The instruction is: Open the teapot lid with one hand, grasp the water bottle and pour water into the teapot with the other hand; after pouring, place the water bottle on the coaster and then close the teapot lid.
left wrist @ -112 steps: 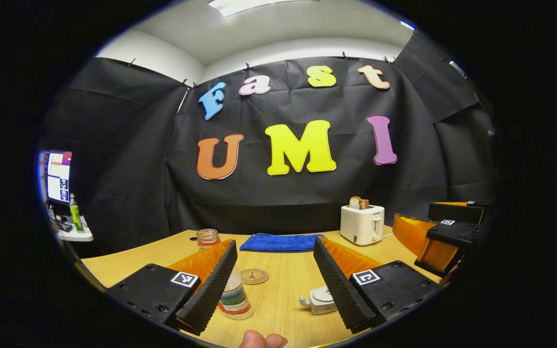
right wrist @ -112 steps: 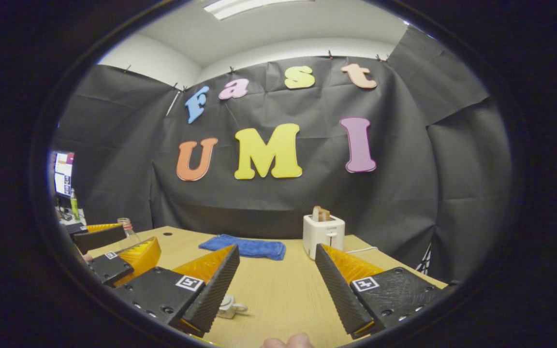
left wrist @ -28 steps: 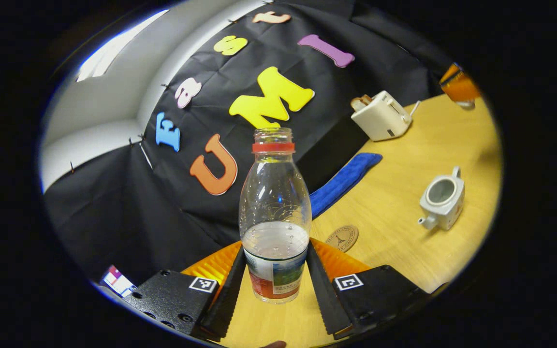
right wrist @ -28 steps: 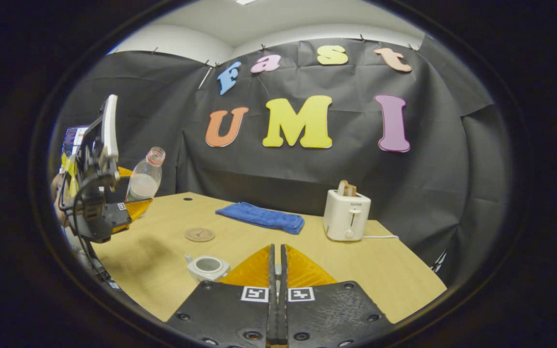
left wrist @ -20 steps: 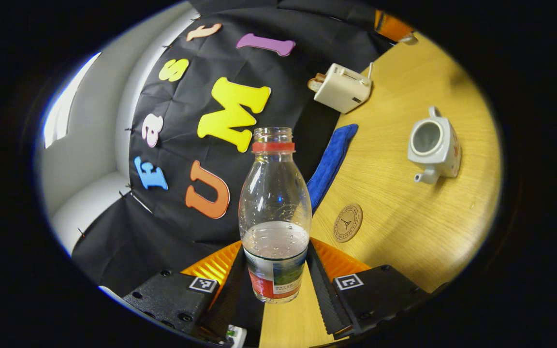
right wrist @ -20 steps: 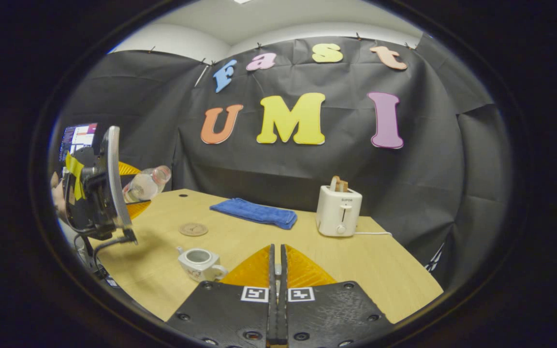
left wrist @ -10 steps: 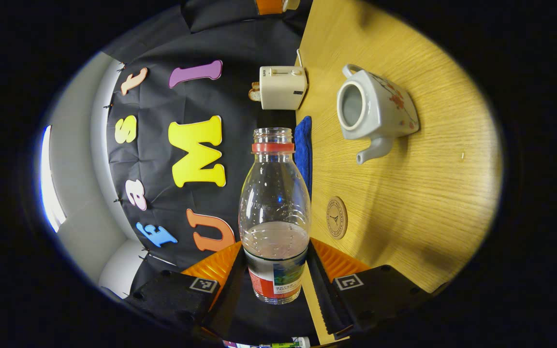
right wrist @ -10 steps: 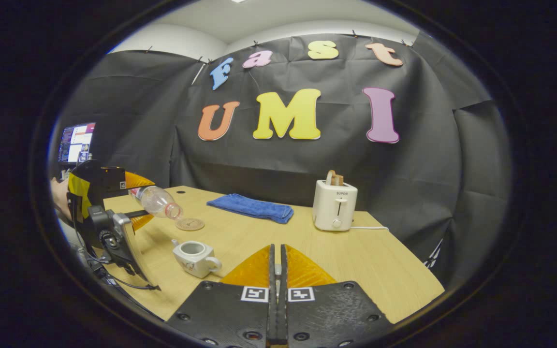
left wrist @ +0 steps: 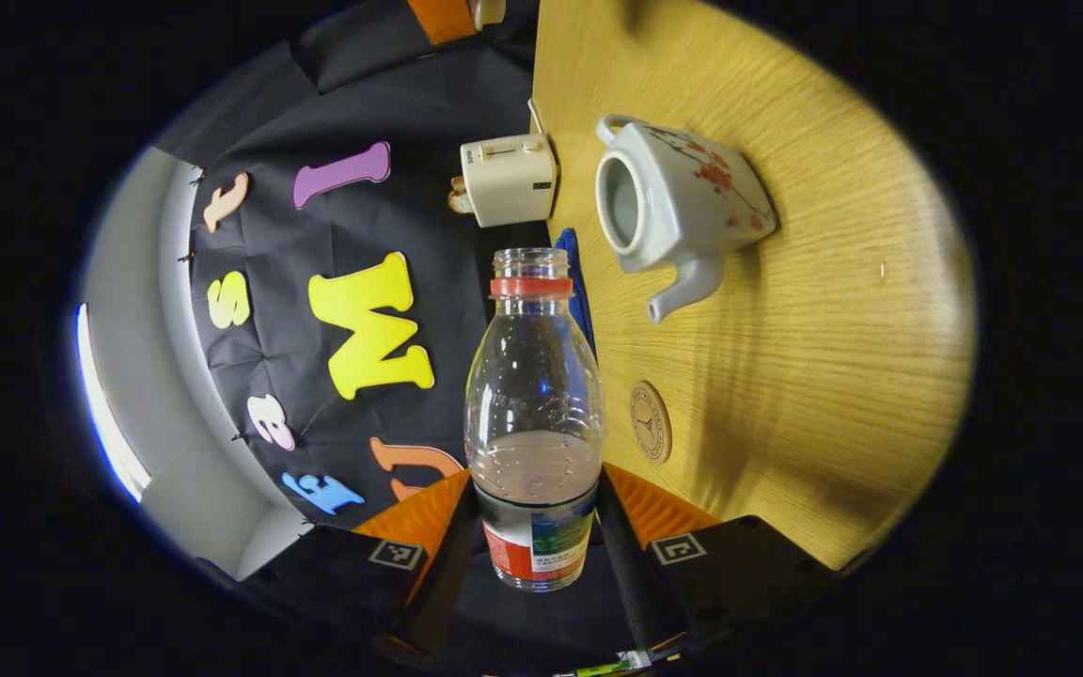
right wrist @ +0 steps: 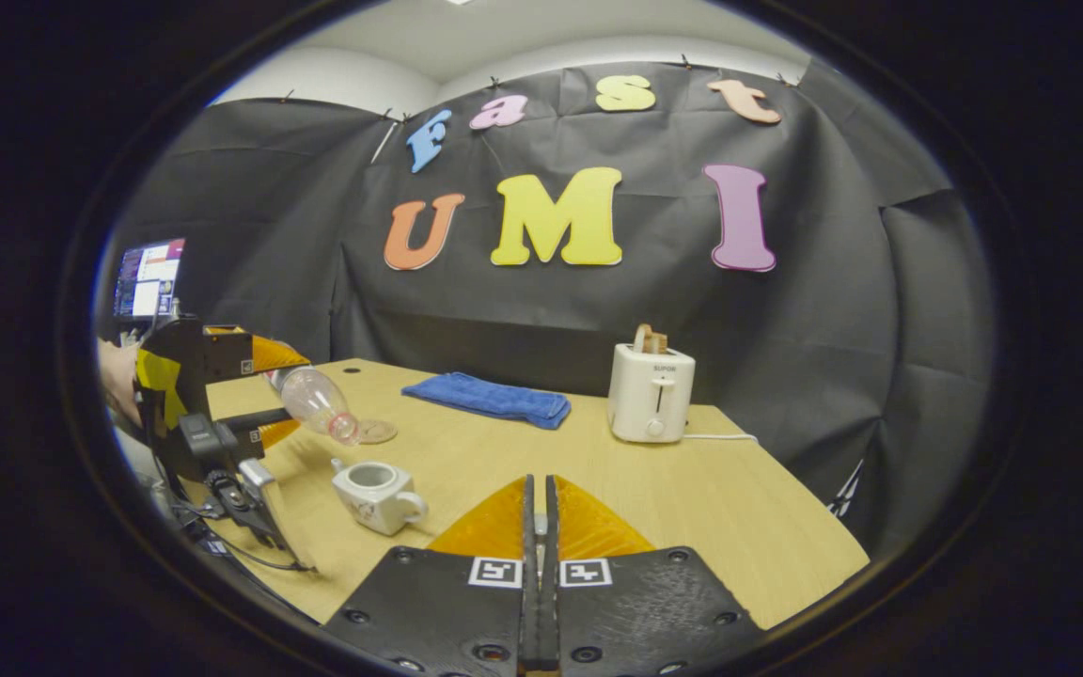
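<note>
Left tool (left wrist: 535, 527): clamped on the clear plastic water bottle with red neck ring (left wrist: 534, 414), tipped mouth-down towards the pot; the bottle's mouth is uncapped.
Right tool (right wrist: 539, 527): fingers pressed together at the desk's near edge; whether the lid is between them, I cannot tell.
Teapot: white square ceramic teapot with red blossom print (right wrist: 374, 494), near the left edge of the wooden desk (right wrist: 692, 508), mouth uncovered.
Coaster: round brown coaster (left wrist: 650, 422), bare, just beyond the teapot.
Done: lid off, bottle grasped and tilted.
Left: no water seen leaving yet; pouring, setting the bottle on the coaster, closing the lid.
Bystanders: blue folded cloth (right wrist: 490, 399) and white toaster (right wrist: 650, 393), far edge.
</note>
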Tool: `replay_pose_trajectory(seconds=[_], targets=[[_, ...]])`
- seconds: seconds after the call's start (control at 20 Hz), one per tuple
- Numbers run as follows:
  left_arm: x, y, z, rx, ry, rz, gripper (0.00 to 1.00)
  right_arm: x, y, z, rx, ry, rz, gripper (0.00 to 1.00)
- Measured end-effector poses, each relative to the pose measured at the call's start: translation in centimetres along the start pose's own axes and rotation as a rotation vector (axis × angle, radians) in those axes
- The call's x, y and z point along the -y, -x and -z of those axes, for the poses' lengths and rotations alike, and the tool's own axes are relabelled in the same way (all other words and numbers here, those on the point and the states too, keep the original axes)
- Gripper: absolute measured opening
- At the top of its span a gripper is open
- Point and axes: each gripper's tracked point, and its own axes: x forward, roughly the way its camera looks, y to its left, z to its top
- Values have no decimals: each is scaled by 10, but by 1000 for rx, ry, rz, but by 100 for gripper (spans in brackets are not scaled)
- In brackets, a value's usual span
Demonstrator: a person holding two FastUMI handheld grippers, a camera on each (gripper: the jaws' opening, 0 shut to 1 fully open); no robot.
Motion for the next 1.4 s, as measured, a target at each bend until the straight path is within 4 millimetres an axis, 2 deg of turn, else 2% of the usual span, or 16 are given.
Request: replay_pose_trajectory(seconds=[0.1,0.15,0.2,0.25,0.85,1.0,1.05,1.1,1.4], targets=[[-2,0,-3,6,-27,-13,72,2,1,1,-2,-6,4,0],[-3,0,-4,10,-40,-17,77,2,0,2,-3,-9,5,0],[-4,0,-6,17,-53,-19,77,3,0,3,-4,-10,6,0],[-5,0,-6,17,-63,-23,73,2,0,3,-5,-10,6,0],[-16,5,-13,23,-147,-78,72,2,2,7,-6,-26,-1,0],[-30,-2,-14,25,-171,-73,73,3,3,7,-6,-29,-1,0],[-28,-2,-13,21,-173,-65,77,3,3,7,-6,-32,-2,0],[-29,-4,-12,18,-178,-60,72,3,3,7,-6,-33,-2,0],[-27,0,-16,22,-220,-41,72,3,4,6,-9,-49,-13,0]])
